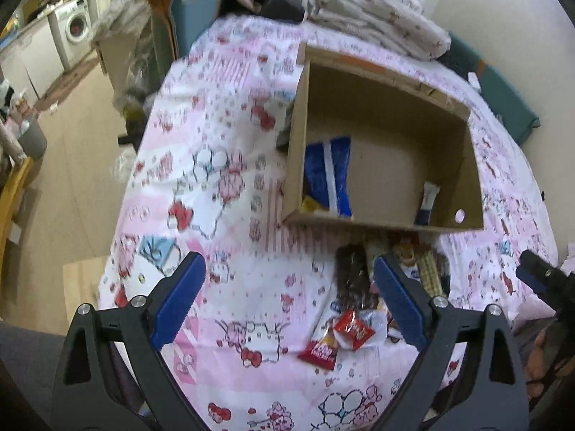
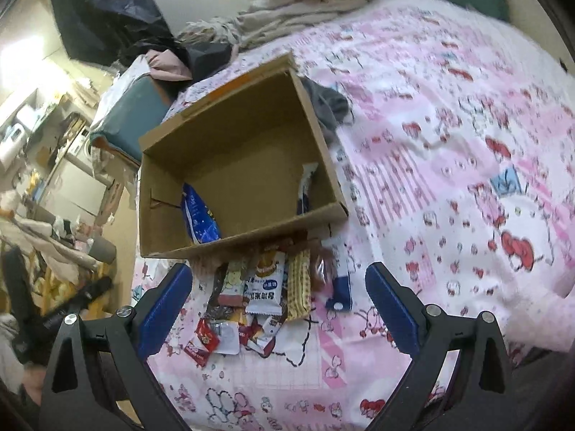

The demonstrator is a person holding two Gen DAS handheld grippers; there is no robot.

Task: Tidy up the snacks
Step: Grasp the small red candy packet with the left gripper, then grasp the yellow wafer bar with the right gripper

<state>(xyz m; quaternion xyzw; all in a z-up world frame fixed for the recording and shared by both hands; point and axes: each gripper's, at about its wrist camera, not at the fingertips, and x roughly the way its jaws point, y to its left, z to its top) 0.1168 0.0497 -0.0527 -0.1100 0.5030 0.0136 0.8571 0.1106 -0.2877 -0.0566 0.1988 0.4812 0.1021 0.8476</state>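
The heap of small foil snack packets [image 2: 258, 298] is lying at twelve o'clock of the right gripper [image 2: 276, 298], long axes pointing toward the brown cardboard box [image 2: 237, 237]; both the right and left gripper [image 1: 289, 298] are gaping, released, empty.

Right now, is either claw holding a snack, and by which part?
Neither. The left claw and right claw are both open and empty above the snack pile on the bedspread.

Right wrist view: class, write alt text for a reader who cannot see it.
Open tongs hover over a pile of snack packets on a pink cartoon bedsheet. Just beyond stands an open cardboard box holding a blue packet and a white one.
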